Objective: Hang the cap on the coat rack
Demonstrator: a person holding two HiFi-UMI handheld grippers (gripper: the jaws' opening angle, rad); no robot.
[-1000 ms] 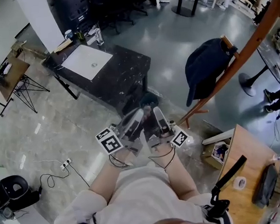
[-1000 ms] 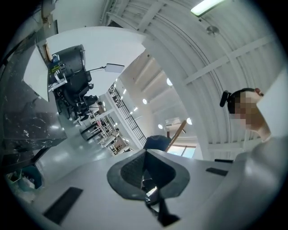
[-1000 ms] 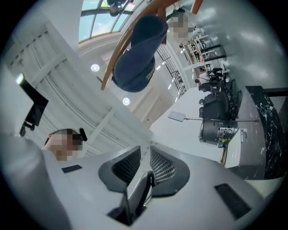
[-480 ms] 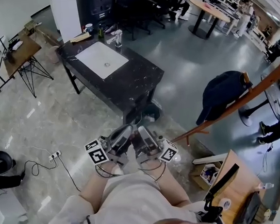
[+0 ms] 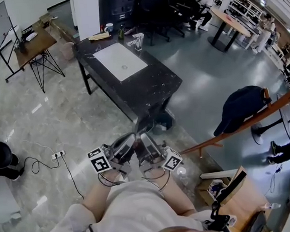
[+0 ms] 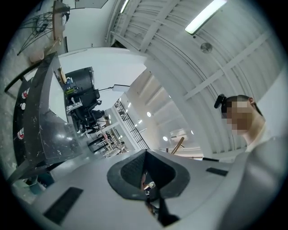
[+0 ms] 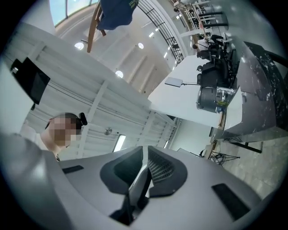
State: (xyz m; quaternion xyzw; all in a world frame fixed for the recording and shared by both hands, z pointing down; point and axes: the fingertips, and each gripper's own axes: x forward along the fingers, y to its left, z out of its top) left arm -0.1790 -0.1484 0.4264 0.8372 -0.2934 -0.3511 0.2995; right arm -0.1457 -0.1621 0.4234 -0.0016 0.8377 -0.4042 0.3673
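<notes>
Already the cap (image 5: pixel 241 108) hangs on the coat rack (image 5: pixel 208 141), well off to the right in the head view. Over the last second it has slid further from me, while the black table (image 5: pixel 152 84) has come toward the middle. Both tools sit tucked in close to the chest. The left gripper (image 5: pixel 123 144) has its jaws pressed together on nothing. The right gripper (image 5: pixel 148 144) looks closed and empty too, though its own view leaves a sliver I can't fully vouch for. I read the hanging as done and this as the retreat.
</notes>
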